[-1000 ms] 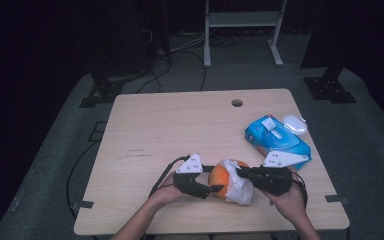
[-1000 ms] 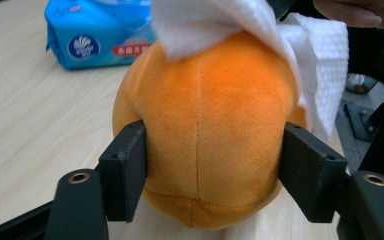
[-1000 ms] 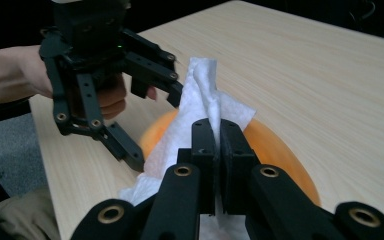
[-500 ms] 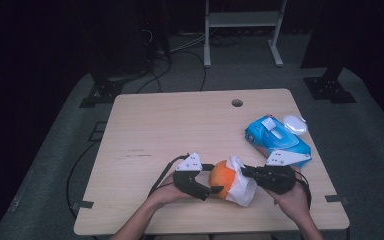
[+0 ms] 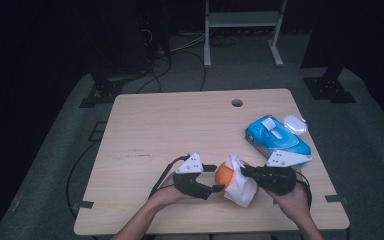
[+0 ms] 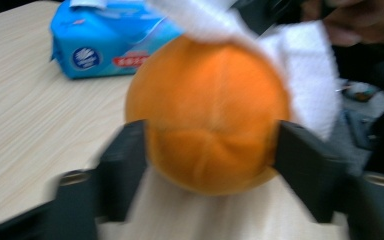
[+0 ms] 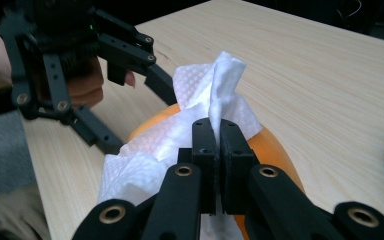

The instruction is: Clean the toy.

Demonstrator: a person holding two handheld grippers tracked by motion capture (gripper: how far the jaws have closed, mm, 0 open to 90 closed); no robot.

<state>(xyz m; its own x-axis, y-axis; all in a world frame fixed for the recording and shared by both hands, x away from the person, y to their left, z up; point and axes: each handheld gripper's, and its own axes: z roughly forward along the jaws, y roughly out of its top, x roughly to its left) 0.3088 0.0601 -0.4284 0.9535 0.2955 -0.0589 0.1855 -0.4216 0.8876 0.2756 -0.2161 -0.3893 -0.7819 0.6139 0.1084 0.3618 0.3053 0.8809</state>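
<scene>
The left gripper has just spread its jaws wider around the orange, a smooth, round fruit with faint segment lines, which sits between the pads near the table's front edge. The right gripper, jaws pressed together, pinches the white tissue draped over the orange. Beyond lies a blue wipes pack.

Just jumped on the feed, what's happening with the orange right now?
A person is wiping an orange with a white tissue near the table's front edge. The right claw is pinched shut on the tissue, draped over the fruit. The left claw straddles the orange; its jaws have just been opening. A blue wipes pack lies behind.
</scene>
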